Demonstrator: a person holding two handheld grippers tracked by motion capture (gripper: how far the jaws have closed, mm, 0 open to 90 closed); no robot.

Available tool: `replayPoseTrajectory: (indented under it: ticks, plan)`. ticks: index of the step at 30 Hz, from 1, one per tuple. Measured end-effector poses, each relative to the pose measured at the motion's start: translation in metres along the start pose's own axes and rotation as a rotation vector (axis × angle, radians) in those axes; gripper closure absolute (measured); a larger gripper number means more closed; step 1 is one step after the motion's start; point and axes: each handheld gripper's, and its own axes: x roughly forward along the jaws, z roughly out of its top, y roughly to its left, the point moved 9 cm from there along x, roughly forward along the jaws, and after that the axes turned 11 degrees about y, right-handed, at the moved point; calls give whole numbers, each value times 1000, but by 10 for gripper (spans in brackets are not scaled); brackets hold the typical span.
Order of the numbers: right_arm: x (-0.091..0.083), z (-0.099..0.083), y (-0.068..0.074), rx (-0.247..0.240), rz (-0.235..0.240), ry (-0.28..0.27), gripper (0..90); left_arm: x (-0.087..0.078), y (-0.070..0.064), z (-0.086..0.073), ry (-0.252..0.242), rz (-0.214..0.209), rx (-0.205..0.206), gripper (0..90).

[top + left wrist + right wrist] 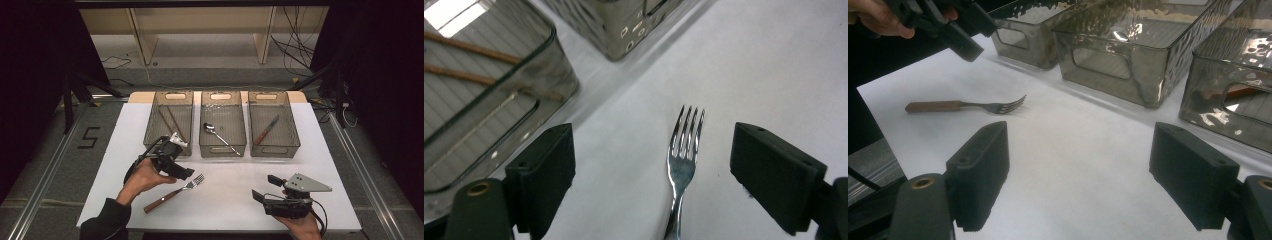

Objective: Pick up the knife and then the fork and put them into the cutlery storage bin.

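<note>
A fork [173, 193] with a wooden handle lies on the white table top, tines toward the bins; in the left gripper view the fork [683, 165] lies between the jaws, lower down. My left gripper [186, 173] hovers open just above its tines, nothing held. In the right gripper view the fork [968, 106] lies at left with the left gripper [960, 37] above it. My right gripper [263, 188] is open near the table's front right, empty. Three smoky clear bins hold chopsticks [169, 121], a spoon [218, 135] and a knife [266, 129].
The left bin [152, 121], middle bin [222, 149] and right bin [293, 131] stand side by side at the back of the white board [225, 202]. Grey floor with metal rails surrounds the table; shelving and cables lie beyond.
</note>
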Motion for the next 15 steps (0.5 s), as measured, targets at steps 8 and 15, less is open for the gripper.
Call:
replayPoseTrajectory:
  ticks: [8, 15]
  plan:
    - [-1, 1, -1, 1, -1, -6, 245, 5, 2, -22, 40, -4, -14, 158]
    - [-1, 0, -1, 2, -1, -5, 245, 10, 2, -33, 92, 8, -1, 155]
